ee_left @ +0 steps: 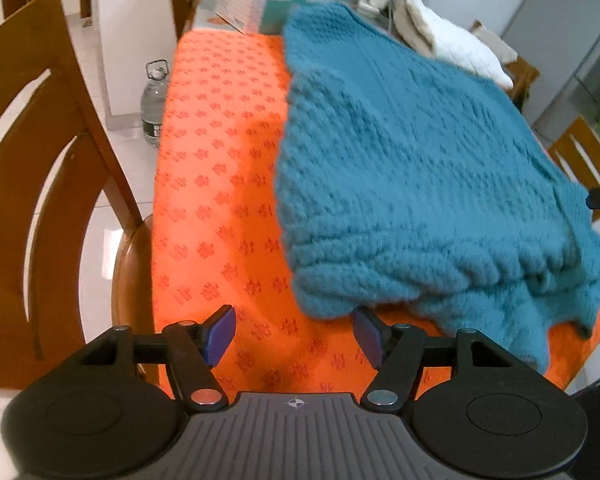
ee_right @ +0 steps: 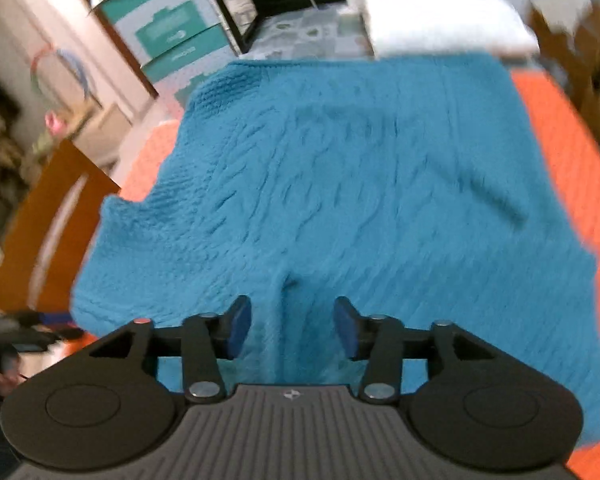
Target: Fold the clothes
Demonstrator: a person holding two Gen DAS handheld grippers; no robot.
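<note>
Table under an orange patterned cloth, teal knit sweater spread flat across it, near hem bunched at the table's front edge. Wooden chair left of the table, folded white cloth past the sweater's far end, water bottle on the floor. Left hand-held gripper jaws apart, empty, over orange cloth just beside the sweater's corner. Right hand-held gripper jaws apart above a raised sweater fold, pads not pressing it.

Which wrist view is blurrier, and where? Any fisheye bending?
Right wrist: heavy motion smear across the blue sweater and background, gripper body sharp. Left wrist: milder blur on the sweater, orange cloth pattern readable; wooden chair and frame edges bow strongly, dark corners.
</note>
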